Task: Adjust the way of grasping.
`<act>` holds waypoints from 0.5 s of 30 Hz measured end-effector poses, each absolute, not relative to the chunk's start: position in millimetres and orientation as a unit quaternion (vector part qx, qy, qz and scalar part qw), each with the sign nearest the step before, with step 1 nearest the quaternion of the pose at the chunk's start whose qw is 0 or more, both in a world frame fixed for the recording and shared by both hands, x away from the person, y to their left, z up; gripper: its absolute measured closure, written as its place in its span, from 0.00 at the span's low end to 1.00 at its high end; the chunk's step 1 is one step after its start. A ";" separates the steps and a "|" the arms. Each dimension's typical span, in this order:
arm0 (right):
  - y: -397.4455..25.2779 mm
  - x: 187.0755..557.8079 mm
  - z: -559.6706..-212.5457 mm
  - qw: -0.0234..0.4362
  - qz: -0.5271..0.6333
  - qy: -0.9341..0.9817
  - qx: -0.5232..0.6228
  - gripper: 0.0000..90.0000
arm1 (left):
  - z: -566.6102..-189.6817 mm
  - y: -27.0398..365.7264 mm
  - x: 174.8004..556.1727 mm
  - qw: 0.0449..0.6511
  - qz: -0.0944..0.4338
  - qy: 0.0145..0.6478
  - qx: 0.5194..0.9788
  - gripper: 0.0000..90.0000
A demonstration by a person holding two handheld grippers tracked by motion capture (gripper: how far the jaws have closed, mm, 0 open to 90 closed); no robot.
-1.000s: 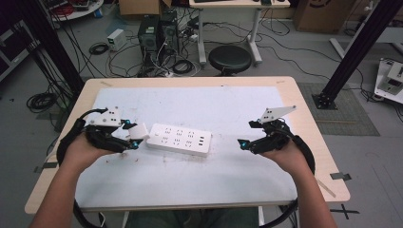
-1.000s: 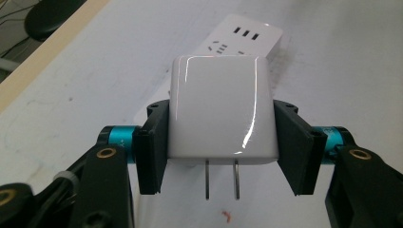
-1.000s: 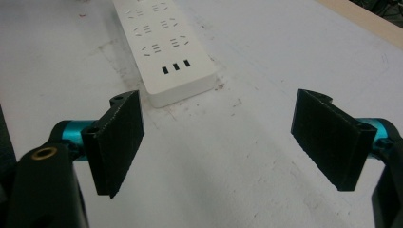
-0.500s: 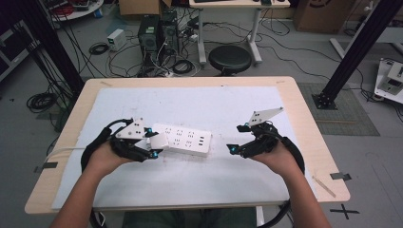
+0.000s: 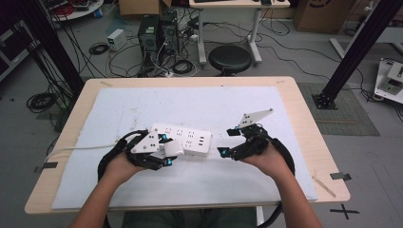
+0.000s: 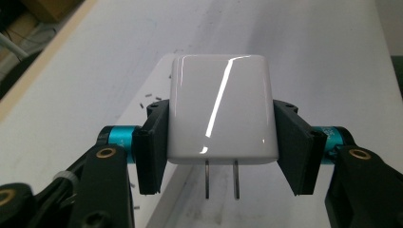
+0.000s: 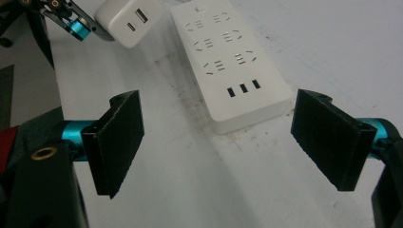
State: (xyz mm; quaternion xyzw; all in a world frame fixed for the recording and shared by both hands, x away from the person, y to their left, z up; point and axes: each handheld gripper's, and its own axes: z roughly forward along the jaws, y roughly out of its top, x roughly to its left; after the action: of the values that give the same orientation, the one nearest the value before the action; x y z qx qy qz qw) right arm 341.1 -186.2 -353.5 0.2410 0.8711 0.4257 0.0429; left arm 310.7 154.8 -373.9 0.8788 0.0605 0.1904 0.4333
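1. Left gripper [image 5: 164, 151], lower left of centre in the high view, clamped on a white charger [image 5: 173, 148]; in the left gripper view, both black pads pressed flat against the sides of the charger [image 6: 221, 108] at mid-frame, left gripper [image 6: 221, 145] jaws rising from the bottom corners.
2. Two metal prongs [image 6: 221, 179] sticking out of the charger's lower face toward the bottom of the left gripper view, bare and touching nothing.
3. In the right gripper view, charger [image 7: 131, 22] at the upper left, two ports on its facing end, just beside the power strip's long left edge, held by the left gripper [image 7: 88, 26] at the top left corner.
4. White power strip [image 5: 183, 139] lying flat on the white mat [image 5: 214, 107], centre of the high view, with the charger hanging over its near left end; contact between the two not clear.
5. In the right gripper view, power strip [image 7: 228, 57] running from top centre down to mid-frame, socket rows up, three small ports near its closest end.
6. Right gripper [image 5: 228, 141], right of centre in the high view, jaws spread wide and holding nothing, just beside the strip's right end.
7. In the right gripper view, right gripper [image 7: 218, 142] pads standing far apart at lower left and lower right, strip's near end between and beyond them, not touched.
8. Wooden table [image 5: 304, 118] under the mat, its edge bare along the right side of the high view.
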 end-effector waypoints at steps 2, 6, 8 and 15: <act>-183.6 340.5 -354.8 0.031 0.431 0.868 0.244 0.21 | -376.0 149.7 306.1 0.438 0.205 0.050 0.874 0.47; -180.6 338.8 -357.0 0.003 0.456 0.855 0.247 0.21 | -381.8 137.5 296.6 0.429 0.242 0.025 0.870 0.47; -178.7 338.1 -358.9 -0.008 0.466 0.850 0.247 0.21 | -385.2 132.0 292.5 0.424 0.259 0.011 0.868 0.47; -165.5 335.3 -367.1 -0.034 0.475 0.846 0.240 0.21 | -393.0 120.6 277.4 0.418 0.308 -0.026 0.854 0.47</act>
State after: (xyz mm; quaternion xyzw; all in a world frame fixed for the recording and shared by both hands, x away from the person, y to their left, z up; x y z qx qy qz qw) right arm 335.3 -165.5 -367.1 0.2396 0.8459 0.4752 -0.0344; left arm 277.4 120.6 -393.0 0.8541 -0.0261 0.3078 0.4184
